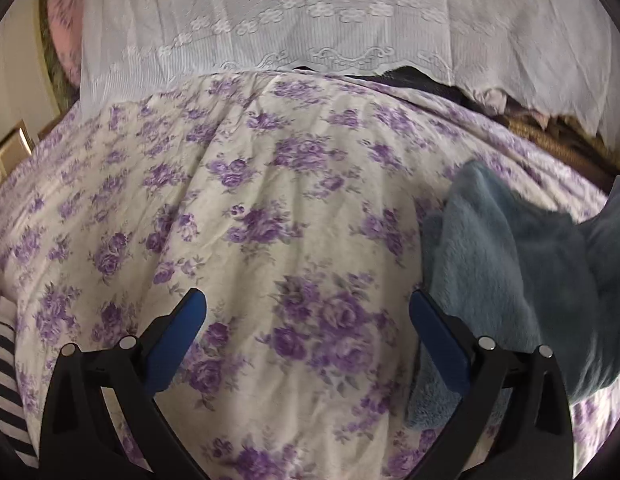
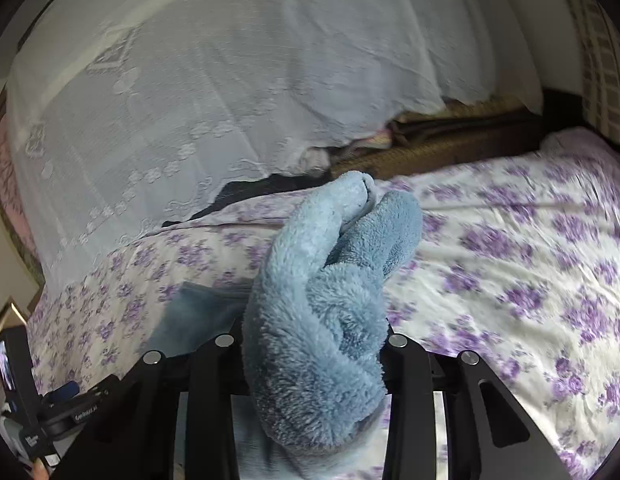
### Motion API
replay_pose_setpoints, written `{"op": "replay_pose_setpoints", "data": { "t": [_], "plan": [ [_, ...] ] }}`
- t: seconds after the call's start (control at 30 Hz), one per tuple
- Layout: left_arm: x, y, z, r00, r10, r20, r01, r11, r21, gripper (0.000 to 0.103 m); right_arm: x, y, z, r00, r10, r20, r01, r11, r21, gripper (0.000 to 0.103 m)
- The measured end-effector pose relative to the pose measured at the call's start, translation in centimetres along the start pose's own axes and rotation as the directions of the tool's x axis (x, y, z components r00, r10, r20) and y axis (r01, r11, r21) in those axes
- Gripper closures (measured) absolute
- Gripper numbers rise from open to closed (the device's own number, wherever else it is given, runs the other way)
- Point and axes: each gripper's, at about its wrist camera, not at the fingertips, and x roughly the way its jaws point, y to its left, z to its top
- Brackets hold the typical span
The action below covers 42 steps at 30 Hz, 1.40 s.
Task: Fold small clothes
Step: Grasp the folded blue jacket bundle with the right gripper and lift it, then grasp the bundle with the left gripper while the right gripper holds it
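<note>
Blue fleece (bunched) in right hand-held gripper

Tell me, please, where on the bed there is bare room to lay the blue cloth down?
Bare floral sheet spans from the lace curtain down to the open left gripper. Its right side is crowded by the blue cloth, clamped in the right gripper.

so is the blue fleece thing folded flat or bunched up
Bunched up: the blue fleece sits rolled and crumpled between the right gripper fingers, lifted off the floral bedsheet.
</note>
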Motion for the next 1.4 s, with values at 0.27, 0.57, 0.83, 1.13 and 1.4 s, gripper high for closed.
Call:
{"op": "replay_pose_setpoints", "data": {
  "t": [0.27, 0.57, 0.83, 1.13, 1.4],
  "plan": [
    [0.0, 1.7, 0.8, 1.0, 0.021, 0.019, -0.02, 0.999, -0.04, 0.004, 0.4, 7.5, -1.0, 0.999, 0.039, 0.008, -0.037, 0.991, -0.13, 0.068],
    [2.2, 5.4, 1.1, 0.999, -0.001, -0.044, -0.008, 0.98, -0.197, 0.004, 2.7, 14.5, -4.6, 0.998, 0.06, -0.034, -0.068, 0.958, -0.279, 0.069],
    [2.3, 5.4, 0.9, 0.999, 0.006, -0.037, -0.013, 0.981, -0.194, 0.004, 5.2, 18.7, -9.3, 0.996, -0.024, -0.092, -0.031, 0.833, -0.552, 0.041],
    [2.0, 4.7, 0.9, 0.999, 0.039, -0.03, -0.043, 0.988, -0.148, 0.004, 0.3, 17.1, -7.3, 0.984, 0.134, -0.113, -0.175, 0.783, -0.597, 0.032],
    [-1.7, 2.5, 1.4, 0.999, 0.004, 0.034, -0.002, 0.998, -0.068, 0.004, -5.7, 7.3, -0.6, 0.94, 0.34, 0.023, -0.312, 0.886, -0.343, 0.042]
  ]
}}
